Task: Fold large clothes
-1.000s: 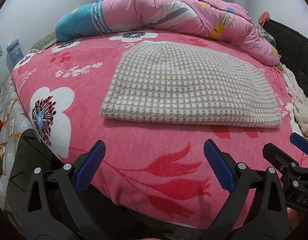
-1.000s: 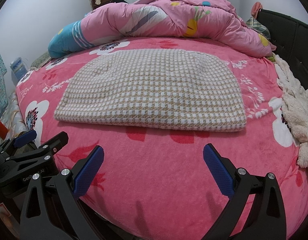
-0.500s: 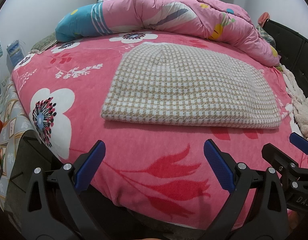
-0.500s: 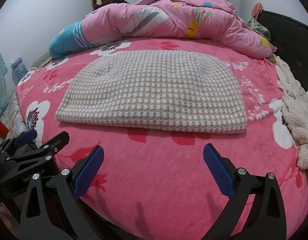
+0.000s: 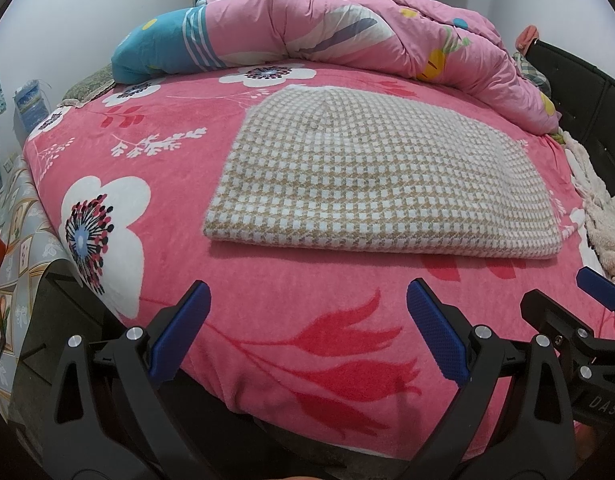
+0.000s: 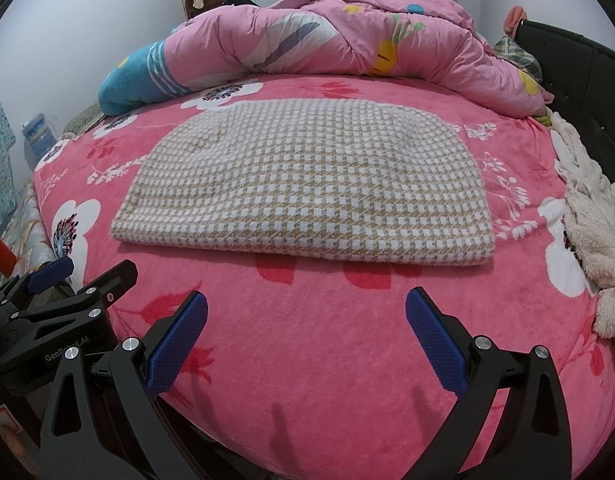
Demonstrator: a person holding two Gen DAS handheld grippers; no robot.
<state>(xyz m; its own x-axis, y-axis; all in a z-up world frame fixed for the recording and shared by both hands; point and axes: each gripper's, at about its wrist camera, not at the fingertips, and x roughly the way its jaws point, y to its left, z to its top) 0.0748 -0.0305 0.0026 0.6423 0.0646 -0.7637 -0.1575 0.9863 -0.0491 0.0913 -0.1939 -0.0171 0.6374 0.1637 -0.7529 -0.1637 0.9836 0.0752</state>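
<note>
From the left wrist view, the left hand-held gripper (image 5: pixel 307 320) stands wide apart and empty over the near edge of the bed (image 5: pixel 287 344), short of the checked garment (image 5: pixel 371 180), which lies on the pink floral blanket as a flat, doubled rectangle with a tidy near edge. A bunched pink duvet (image 5: pixel 347 28) lies behind it. From the right wrist view, the right hand-held gripper (image 6: pixel 307 320) is likewise wide and holds nothing, near the garment's front edge but apart from it; a fluffy cream cloth (image 6: pixel 595 232) lies at the right. The fold looks largely done; perhaps one more halving remains, or none.
</note>
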